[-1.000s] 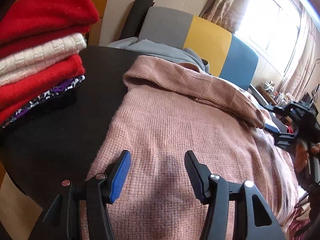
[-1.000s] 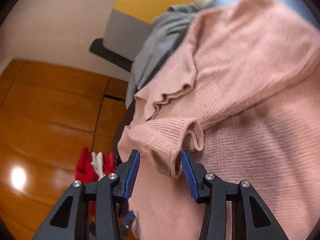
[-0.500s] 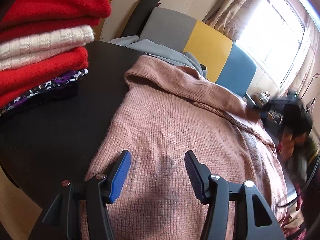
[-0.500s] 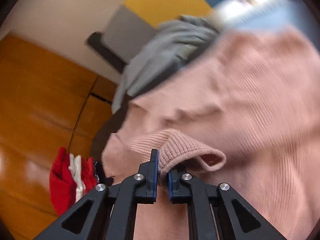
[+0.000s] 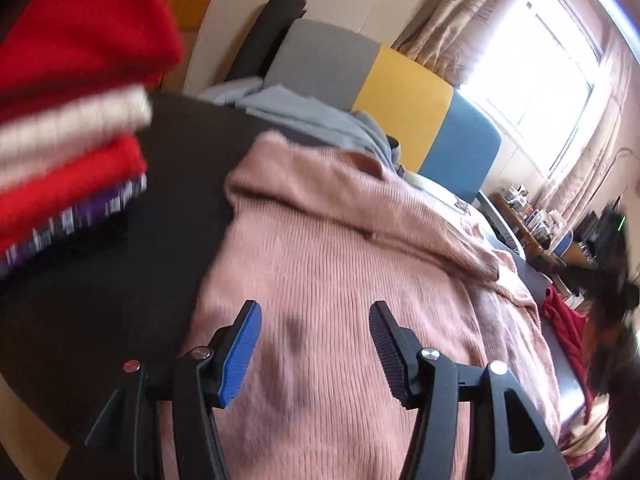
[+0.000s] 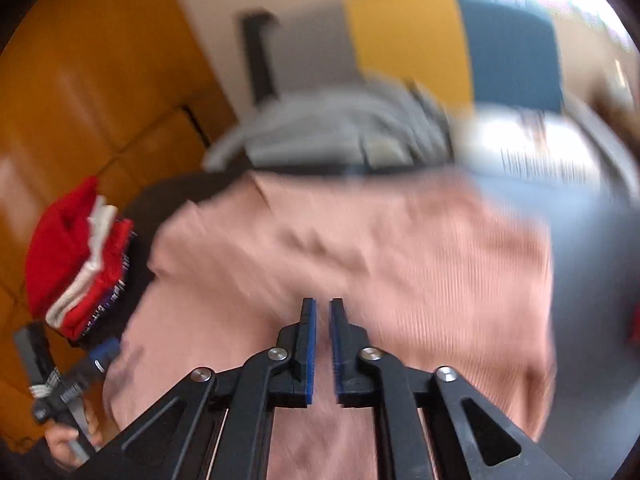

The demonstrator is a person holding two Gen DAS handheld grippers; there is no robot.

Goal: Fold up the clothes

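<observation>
right wrist shows closed right tongs (image 6: 322,308) over pink sweater (image 6: 400,248); left wrist, open left tongs (image 5: 316,320).

Black surface (image 5: 120,280) bears pink sweater (image 5: 340,280), folded stack (image 5: 68,128).

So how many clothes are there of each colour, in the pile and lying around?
Red, in the pile: 2
Cream, in the pile: 1
Purple patterned, bottom of the pile: 1
Pink sweater: 1
Grey garment: 1
Red cloth at the right edge: 1
Total: 7
</observation>
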